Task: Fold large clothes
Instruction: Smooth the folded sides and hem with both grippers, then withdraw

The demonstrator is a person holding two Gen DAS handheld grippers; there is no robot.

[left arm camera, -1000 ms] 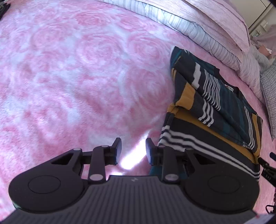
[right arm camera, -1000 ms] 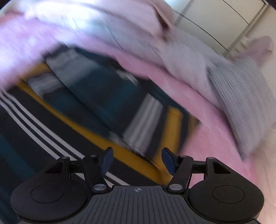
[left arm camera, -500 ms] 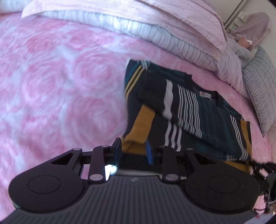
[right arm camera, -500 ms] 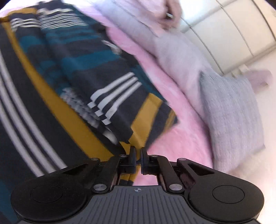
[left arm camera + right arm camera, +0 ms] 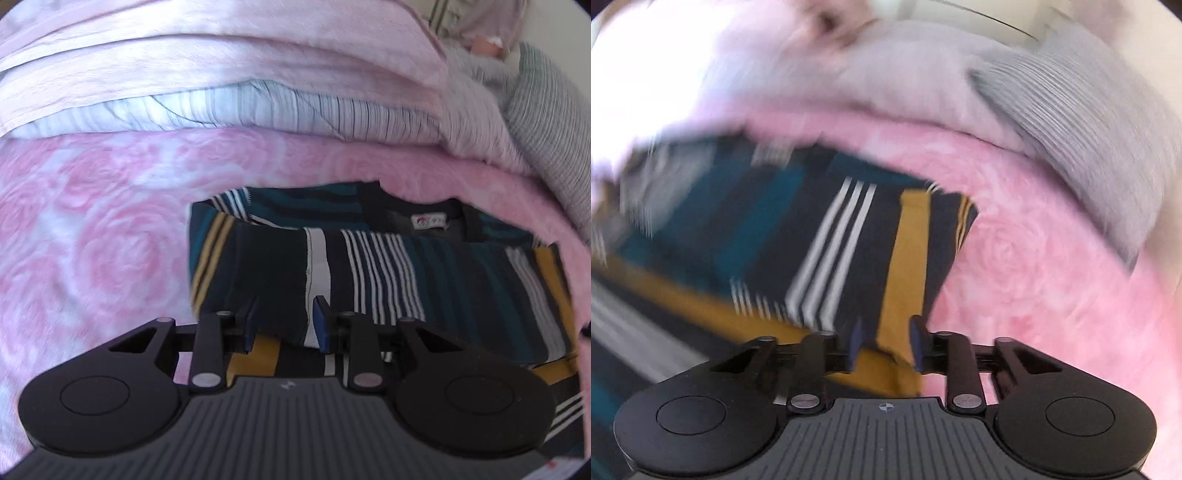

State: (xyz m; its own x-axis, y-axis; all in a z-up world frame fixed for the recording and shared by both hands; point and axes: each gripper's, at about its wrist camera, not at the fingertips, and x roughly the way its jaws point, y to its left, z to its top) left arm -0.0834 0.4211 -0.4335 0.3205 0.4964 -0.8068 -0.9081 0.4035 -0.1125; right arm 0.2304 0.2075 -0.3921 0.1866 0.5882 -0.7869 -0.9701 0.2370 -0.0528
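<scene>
1. The striped shirt (image 5: 388, 266), in black, teal, mustard and white, lies part-folded on the pink rose-patterned blanket (image 5: 92, 229), its neck label (image 5: 430, 221) facing up.
2. Your left gripper (image 5: 284, 323) hangs over the shirt's near fold, jaws partly spread with cloth between them; you cannot tell whether the pads press it.
3. Your right gripper (image 5: 886, 347) has just been opening, jaws apart around a mustard-striped corner.
4. Pale folded bedding (image 5: 221, 74) and a grey pillow (image 5: 1071, 122) lie beyond.
</scene>
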